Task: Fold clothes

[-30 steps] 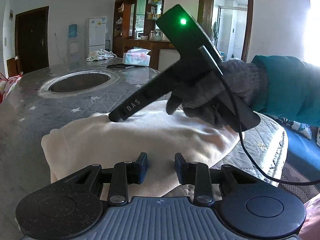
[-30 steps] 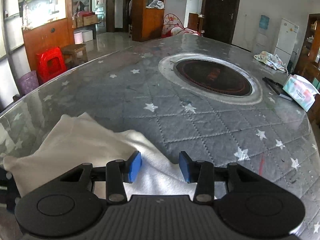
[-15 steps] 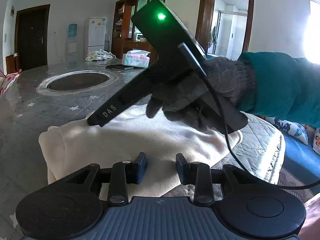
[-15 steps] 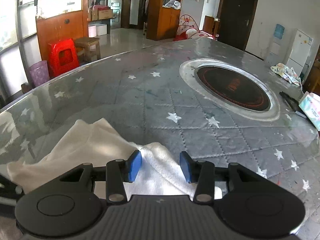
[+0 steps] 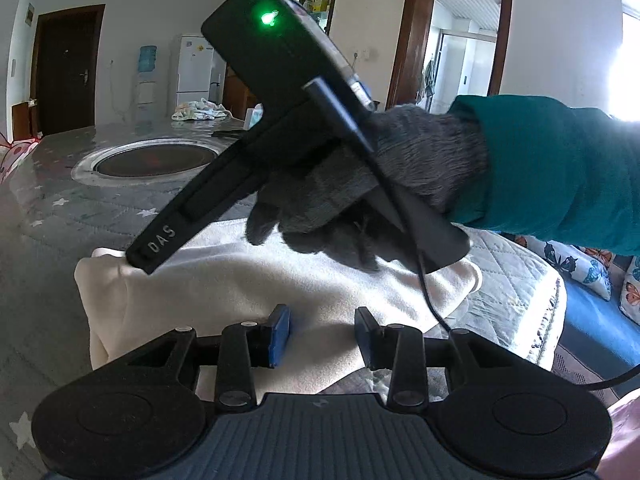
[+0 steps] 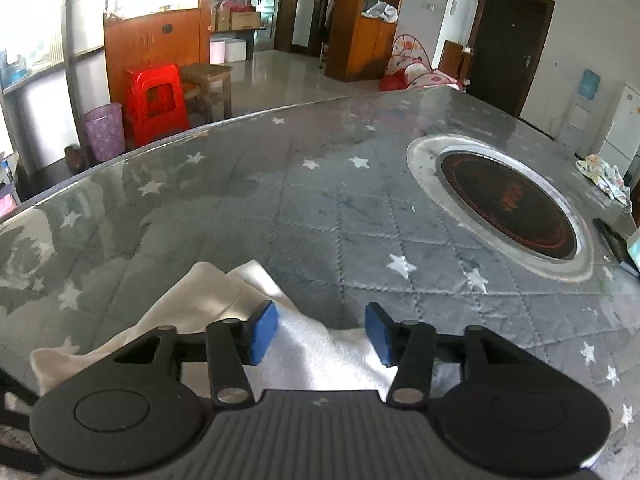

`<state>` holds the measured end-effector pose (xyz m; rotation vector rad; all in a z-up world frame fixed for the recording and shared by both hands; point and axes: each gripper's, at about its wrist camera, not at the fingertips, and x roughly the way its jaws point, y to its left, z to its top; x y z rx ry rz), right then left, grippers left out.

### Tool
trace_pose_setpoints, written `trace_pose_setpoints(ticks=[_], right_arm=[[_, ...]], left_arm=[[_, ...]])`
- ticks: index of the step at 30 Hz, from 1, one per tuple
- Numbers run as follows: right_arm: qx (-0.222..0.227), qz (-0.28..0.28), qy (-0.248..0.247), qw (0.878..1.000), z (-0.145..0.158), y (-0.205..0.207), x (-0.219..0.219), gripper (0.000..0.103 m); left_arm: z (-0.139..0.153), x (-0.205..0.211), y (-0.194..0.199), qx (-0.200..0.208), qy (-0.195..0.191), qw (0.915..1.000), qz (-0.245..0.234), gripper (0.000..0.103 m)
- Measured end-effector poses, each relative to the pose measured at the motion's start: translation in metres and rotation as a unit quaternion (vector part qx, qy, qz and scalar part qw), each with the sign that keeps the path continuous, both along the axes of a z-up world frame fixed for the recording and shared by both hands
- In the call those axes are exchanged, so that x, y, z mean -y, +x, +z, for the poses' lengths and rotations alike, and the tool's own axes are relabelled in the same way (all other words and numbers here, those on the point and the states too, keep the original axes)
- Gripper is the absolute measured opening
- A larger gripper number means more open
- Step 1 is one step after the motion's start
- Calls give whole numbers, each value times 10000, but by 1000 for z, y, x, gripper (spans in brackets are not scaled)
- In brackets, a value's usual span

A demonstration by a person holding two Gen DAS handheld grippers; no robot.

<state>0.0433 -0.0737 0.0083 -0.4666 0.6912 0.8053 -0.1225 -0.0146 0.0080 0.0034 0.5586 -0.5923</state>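
cream fleece garment (image 5: pixel 248 292) lies mostly folded at the grey star-quilted bench (image 6: pixel 320 208) edge, both grippers' fingers wide and empty, final tidying seemingly left.

Ahead of the right claw (image 6: pixel 316 334), the tabletop (image 6: pixel 280 208) runs open to the far edge; the only break in it is the round cooktop inset (image 6: pixel 508 204) off to the right. The left claw (image 5: pixel 322 334) has less room: the other claw's body and the gloved hand (image 5: pixel 360 184) span the cream cloth (image 5: pixel 224 292) directly ahead, leaving a low gap above the fabric.
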Motion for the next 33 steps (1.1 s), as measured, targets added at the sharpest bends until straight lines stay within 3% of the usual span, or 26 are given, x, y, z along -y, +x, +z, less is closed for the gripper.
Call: trace_pose_setpoints(ticks=[7, 11, 15, 21, 28, 33], right_arm=[[-55, 191, 156, 9997, 18, -7, 1, 54], [-40, 455, -36, 9990, 11, -12, -13, 60], [-65, 433, -38, 9990, 2, -8, -21, 63], [109, 448, -31, 9989, 20, -15, -5, 64], [343, -181, 143, 9991, 37, -35, 52, 75], [407, -905, 274, 9947, 31, -59, 103, 78]], left_arm=[[0, -3, 0, -24, -146, 9999, -40, 44], [0, -5, 0, -37, -211, 9997, -73, 48], [0, -5, 0, -17, -209, 9997, -109, 57], [1, -9, 1, -66, -359, 9992, -176, 68], [3, -16, 2, -74, -526, 9986, -82, 91], [6, -31, 3, -81, -901, 9958, 123, 93]])
